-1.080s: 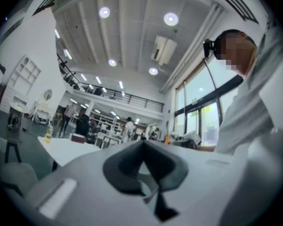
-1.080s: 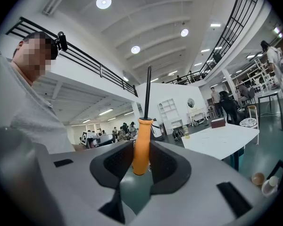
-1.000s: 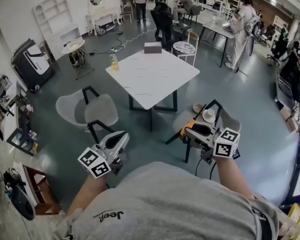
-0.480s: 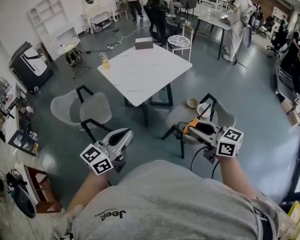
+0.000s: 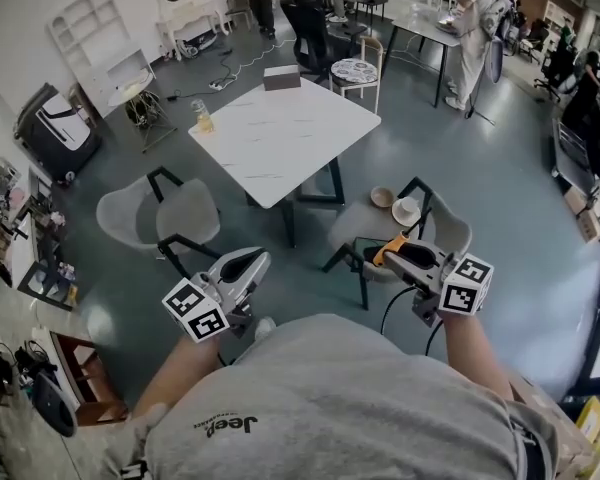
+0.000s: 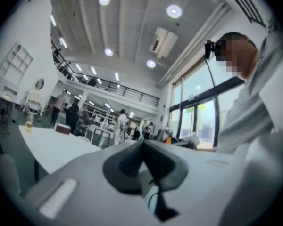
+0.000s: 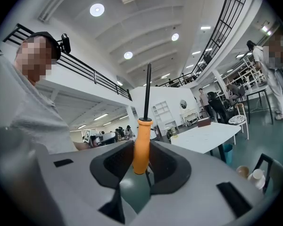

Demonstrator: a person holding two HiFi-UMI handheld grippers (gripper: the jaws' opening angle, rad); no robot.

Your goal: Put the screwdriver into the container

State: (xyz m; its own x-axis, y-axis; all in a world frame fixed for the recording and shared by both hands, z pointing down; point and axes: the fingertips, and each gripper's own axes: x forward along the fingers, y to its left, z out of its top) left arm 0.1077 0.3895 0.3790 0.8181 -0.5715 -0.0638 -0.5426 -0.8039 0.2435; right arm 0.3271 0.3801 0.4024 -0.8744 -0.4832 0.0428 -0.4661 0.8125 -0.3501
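Observation:
An orange-handled screwdriver [image 7: 141,147] stands between the pads of my right gripper [image 7: 140,166], its dark shaft pointing up and away; the gripper is shut on the handle. In the head view the orange handle [image 5: 388,252] shows at the tip of the right gripper [image 5: 378,258], held in front of the person's chest. My left gripper [image 5: 254,261] is held at the left at the same height, and its jaws [image 6: 142,149] meet with nothing between them. A small brownish box [image 5: 281,77] stands at the far edge of the white table [image 5: 290,138].
A glass of yellow liquid [image 5: 202,118] stands on the table's left corner. A grey chair [image 5: 160,218] is at the left. Another chair [image 5: 435,230] under the right gripper carries two bowls [image 5: 406,211]. Several people stand at the back.
Both grippers keep their pose and the screwdriver stays gripped. The table and chairs have slid a little up and left in the head view.

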